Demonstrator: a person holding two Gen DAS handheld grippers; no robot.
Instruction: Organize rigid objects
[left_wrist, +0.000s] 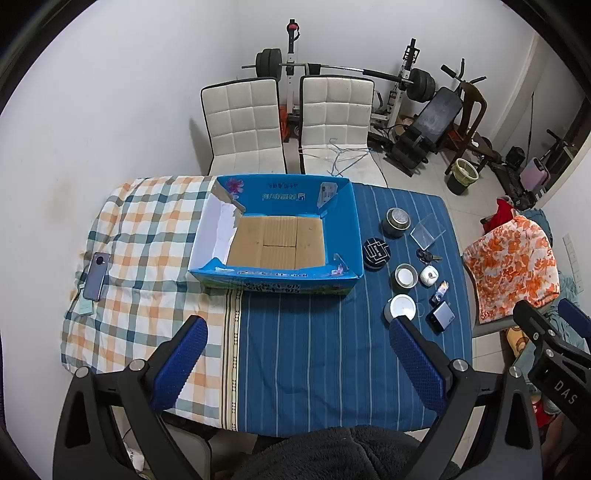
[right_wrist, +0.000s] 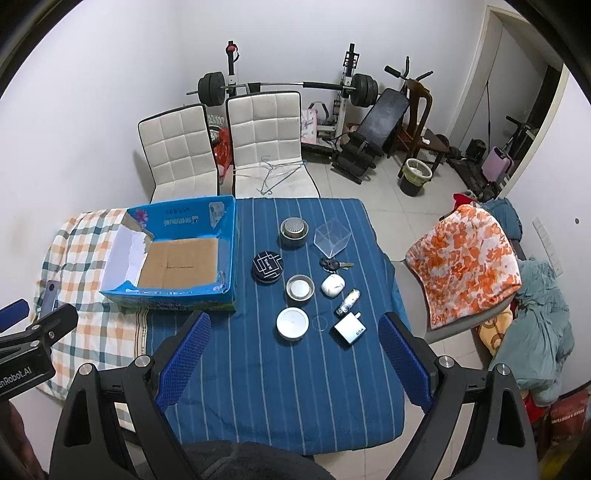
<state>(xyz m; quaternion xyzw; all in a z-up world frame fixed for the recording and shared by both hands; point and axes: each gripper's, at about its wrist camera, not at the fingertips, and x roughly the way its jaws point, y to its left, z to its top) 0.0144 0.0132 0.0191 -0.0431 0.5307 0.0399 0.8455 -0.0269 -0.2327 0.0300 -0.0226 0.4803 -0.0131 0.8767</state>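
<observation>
An open blue cardboard box (left_wrist: 351, 236) (right_wrist: 227, 236) stands on the table, with nothing in it. To its right on the blue striped cloth lie small items: a round tin with a mesh lid (right_wrist: 293, 230), a clear cube (right_wrist: 331, 236), keys (right_wrist: 334, 264), a black round case (right_wrist: 266, 266), a small metal dish (right_wrist: 300, 288), a white earbud case (right_wrist: 332, 285), a white round lid (right_wrist: 292, 323), a silver charger (right_wrist: 349, 328). My left gripper (left_wrist: 299, 325) is open over the table's near edge. My right gripper (right_wrist: 295, 321) is open above the near items, holding nothing.
A phone (left_wrist: 96, 275) lies on the checked cloth at the left. Two white chairs (left_wrist: 288, 122) stand behind the table. A chair with an orange floral cover (right_wrist: 467, 258) stands at the right. Gym gear lines the back wall.
</observation>
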